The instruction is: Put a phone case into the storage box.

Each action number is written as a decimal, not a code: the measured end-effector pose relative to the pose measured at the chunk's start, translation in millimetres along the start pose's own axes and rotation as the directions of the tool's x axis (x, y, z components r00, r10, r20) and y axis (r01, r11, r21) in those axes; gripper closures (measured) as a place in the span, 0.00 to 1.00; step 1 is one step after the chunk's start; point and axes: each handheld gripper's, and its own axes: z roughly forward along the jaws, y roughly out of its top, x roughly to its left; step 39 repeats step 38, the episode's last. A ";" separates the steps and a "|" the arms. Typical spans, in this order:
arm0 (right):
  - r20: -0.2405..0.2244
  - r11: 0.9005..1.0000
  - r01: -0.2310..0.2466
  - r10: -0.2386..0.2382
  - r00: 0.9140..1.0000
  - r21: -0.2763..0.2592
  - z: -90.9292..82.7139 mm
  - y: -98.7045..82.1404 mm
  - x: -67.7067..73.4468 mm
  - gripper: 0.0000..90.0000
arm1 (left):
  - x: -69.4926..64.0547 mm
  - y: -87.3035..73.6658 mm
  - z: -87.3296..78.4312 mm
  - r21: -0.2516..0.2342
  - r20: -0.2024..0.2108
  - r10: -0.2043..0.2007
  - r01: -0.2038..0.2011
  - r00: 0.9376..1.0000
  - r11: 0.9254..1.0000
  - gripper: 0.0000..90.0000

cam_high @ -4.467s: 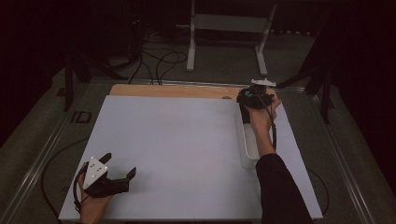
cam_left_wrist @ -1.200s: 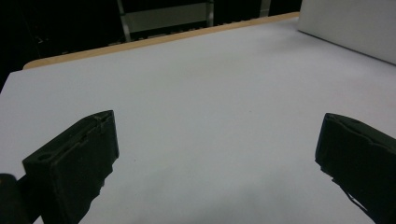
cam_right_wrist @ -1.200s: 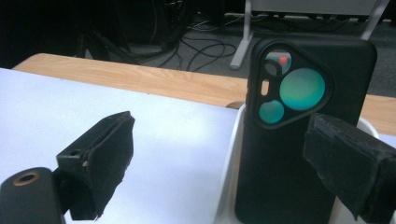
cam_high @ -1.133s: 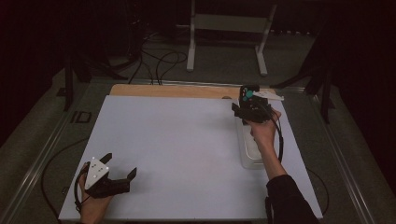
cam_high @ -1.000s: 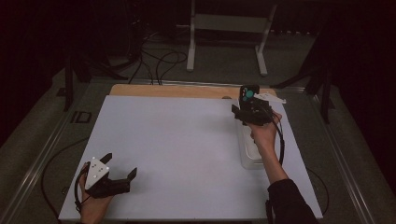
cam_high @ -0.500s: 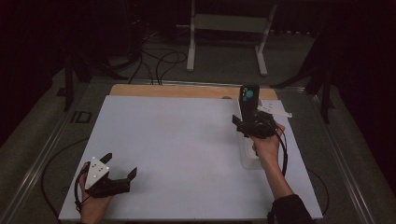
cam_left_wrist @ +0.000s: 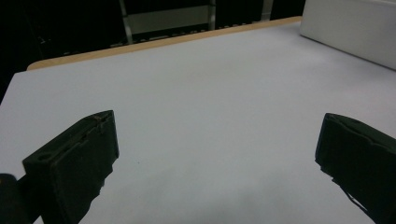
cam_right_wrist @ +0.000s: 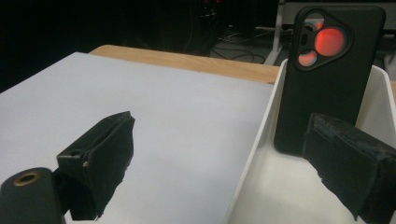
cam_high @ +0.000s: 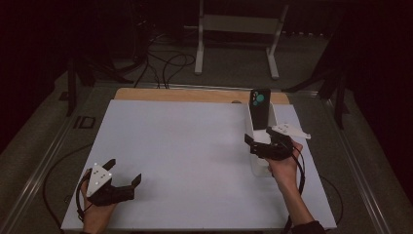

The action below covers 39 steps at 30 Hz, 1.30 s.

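Phone [cam_high: 259, 108] upright in the far end of a white bin [cam_high: 258, 165] at the table's right side, its back and camera cluster facing the person, its top leaning against the bin's end wall as far as the right gripper view shows. The right gripper [cam_high: 266, 143] hangs over the bin's middle, jaws spread wide and holding nothing — one jaw outside the bin's left wall, over the white mat [cam_high: 185, 146], the other inside the bin, near the phone's lower right corner; whether it touches the phone cannot be told.

The step in hand looks like either letting the phone stand or taking it up again. Judged from here, a clean grasp calls for bringing both jaws inside the bin, squaring them to the phone's two long edges, and closing low enough that it does not tip; a clean retreat calls for lifting straight up and back, without brushing the phone or the wall.

The left gripper [cam_high: 121, 179] rests at the mat's near left corner, well apart from the bin — jaws wide, nothing between them, bare mat ahead.
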 end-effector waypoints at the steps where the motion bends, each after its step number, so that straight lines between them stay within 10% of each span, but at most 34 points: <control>1: -0.002 1.000 0.014 -0.014 1.000 0.001 -4.0 -3.5 2.1 0.10 | 0.5 0.2 -0.4 -0.002 0.000 -0.002 0.002 1.000 1.000 0.00; 23: -0.076 0.994 0.102 -0.104 0.992 -0.033 -46.8 -61.8 17.1 0.10 | 7.2 10.7 -9.5 -0.046 -0.014 -0.016 0.016 1.000 0.999 0.00; 39: -0.069 0.994 0.082 -0.087 0.994 -0.070 -57.0 -76.0 17.0 0.10 | 5.1 10.0 -7.6 -0.016 -0.026 0.019 -0.020 0.999 1.000 0.00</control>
